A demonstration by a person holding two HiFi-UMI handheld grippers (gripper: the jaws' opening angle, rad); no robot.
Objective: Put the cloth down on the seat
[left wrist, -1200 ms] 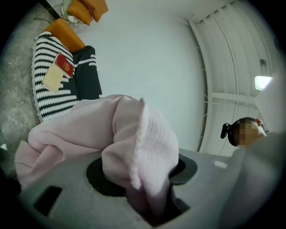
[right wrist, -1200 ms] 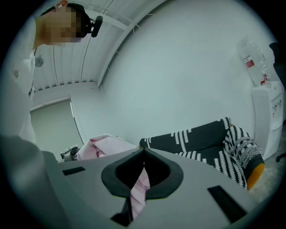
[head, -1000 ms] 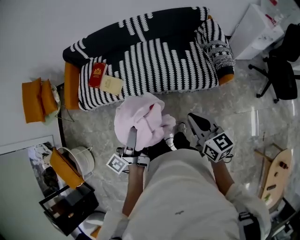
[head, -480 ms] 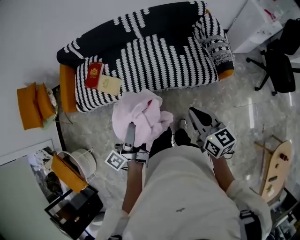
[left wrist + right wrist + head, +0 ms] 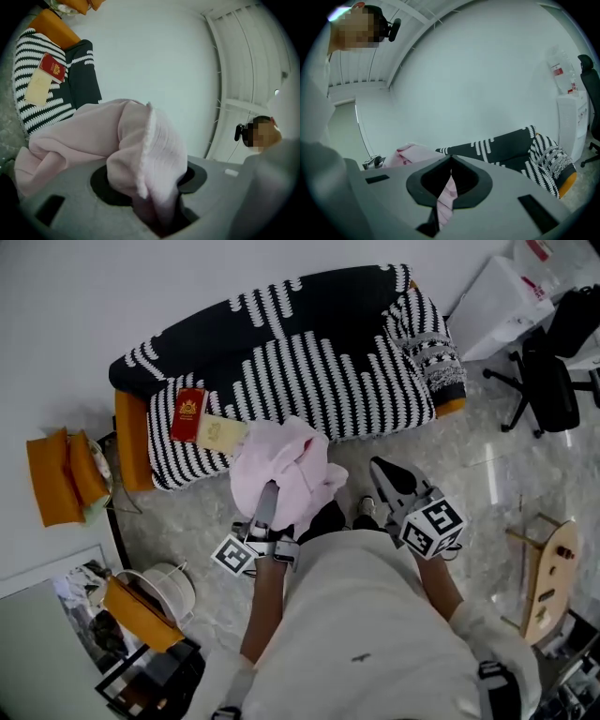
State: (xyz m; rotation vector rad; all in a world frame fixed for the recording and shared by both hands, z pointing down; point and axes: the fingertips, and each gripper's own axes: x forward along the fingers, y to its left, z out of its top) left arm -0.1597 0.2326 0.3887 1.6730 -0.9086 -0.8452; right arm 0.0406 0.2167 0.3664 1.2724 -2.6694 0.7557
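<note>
A pale pink cloth (image 5: 286, 465) hangs bunched from my left gripper (image 5: 270, 495), whose jaws are shut on a fold of it (image 5: 140, 154). The bundle hovers over the front edge of the black-and-white striped sofa seat (image 5: 356, 381). My right gripper (image 5: 380, 470) is to the right of the cloth, jaws together, and the cloth ends short of it in the head view. In the right gripper view a thin pink strip (image 5: 446, 197) shows in the slit between its jaws. That view also has the cloth (image 5: 410, 152) at left and the sofa (image 5: 515, 145) ahead.
A red booklet (image 5: 188, 401) and a cream card (image 5: 217, 432) lie on the seat's left end. Orange cushions (image 5: 61, 474) sit left of the sofa, a white bucket (image 5: 169, 582) on the floor, an office chair (image 5: 548, 381) and a wooden piece (image 5: 548, 577) at right.
Both grippers and the cloth have moved toward the sofa; the cloth, earlier over the floor, now overlaps the seat's front edge. Both grips look unchanged.
</note>
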